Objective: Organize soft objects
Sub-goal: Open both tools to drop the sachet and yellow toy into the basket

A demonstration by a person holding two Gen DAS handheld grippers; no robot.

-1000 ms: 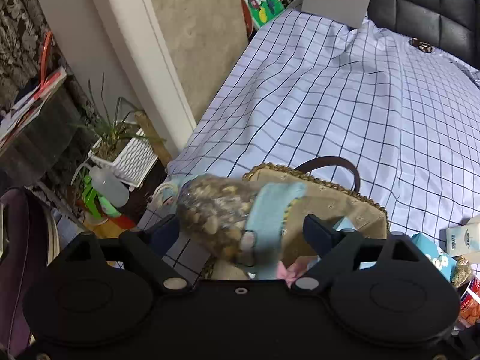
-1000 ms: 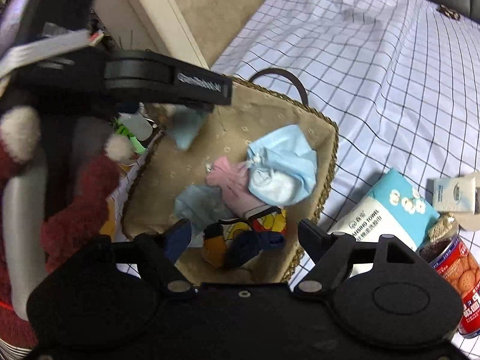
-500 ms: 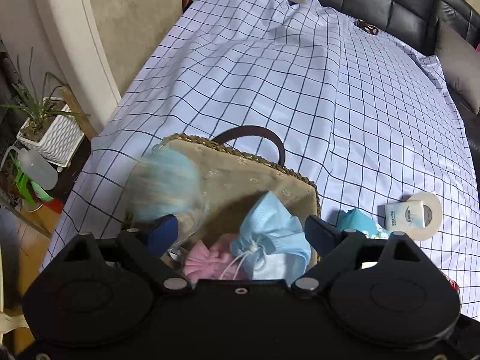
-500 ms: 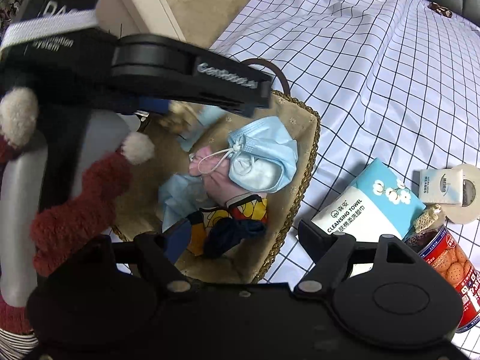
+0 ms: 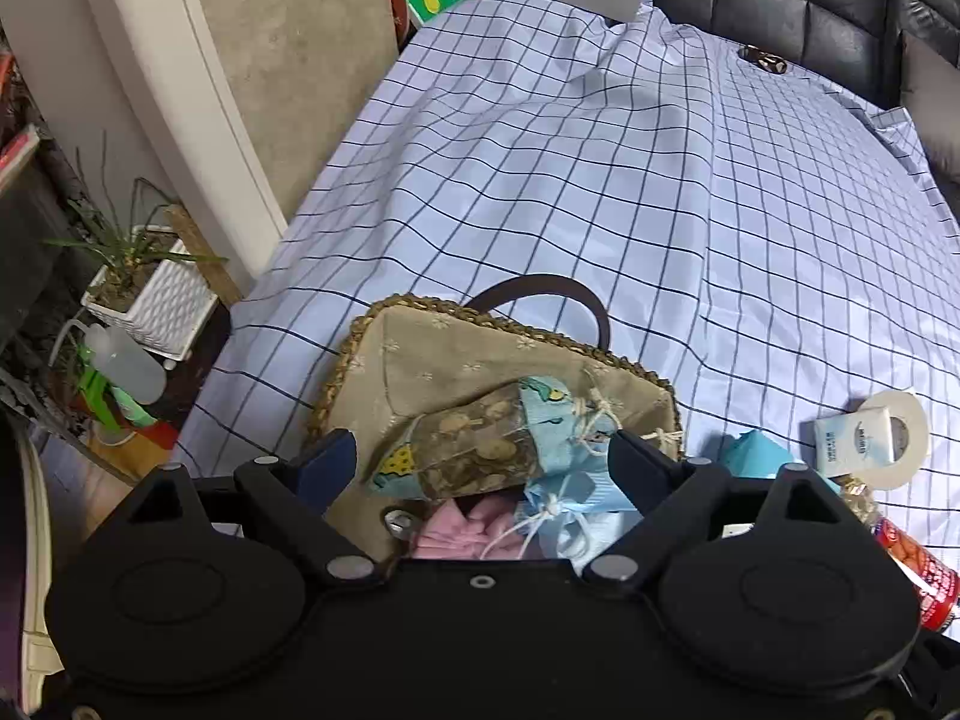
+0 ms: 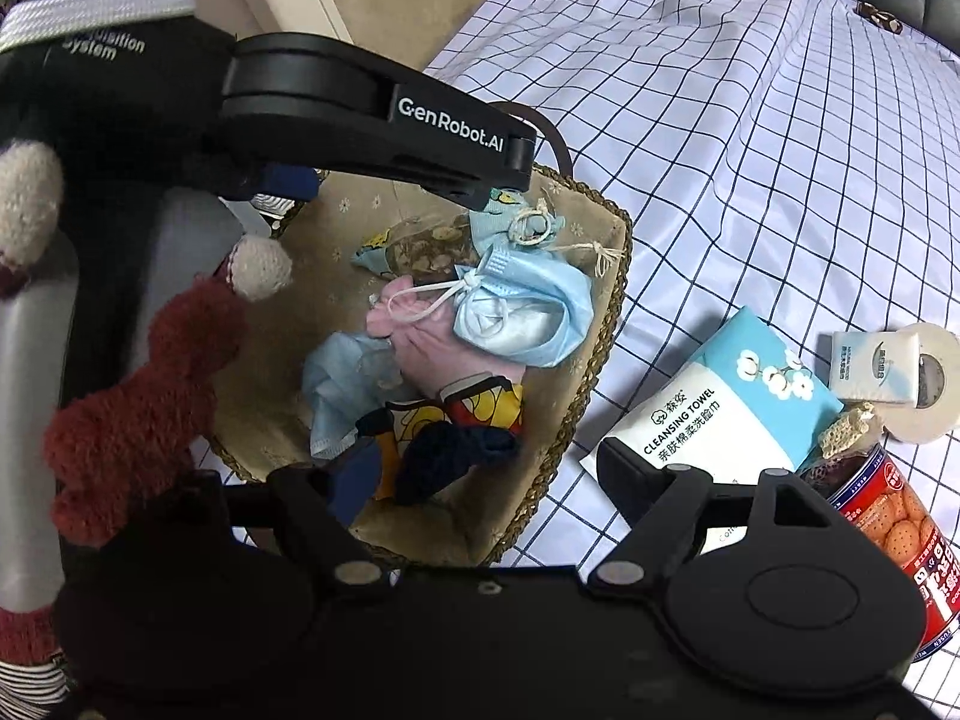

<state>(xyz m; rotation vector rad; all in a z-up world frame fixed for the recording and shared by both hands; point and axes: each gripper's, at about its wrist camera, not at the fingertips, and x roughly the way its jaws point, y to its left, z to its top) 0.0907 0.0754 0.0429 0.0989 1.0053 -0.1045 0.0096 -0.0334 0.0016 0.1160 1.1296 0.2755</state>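
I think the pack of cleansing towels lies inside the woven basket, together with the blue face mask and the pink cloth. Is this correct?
Not quite. The pack of cleansing towels lies outside the woven basket, on the checked sheet beside it, as the right wrist view shows. The blue face mask and the pink cloth are indeed inside the basket.

Checked sheet [image 5: 600, 180] covers the bed, black padded headboard [image 5: 810, 6] behind, beige wall [image 5: 312, 48] left
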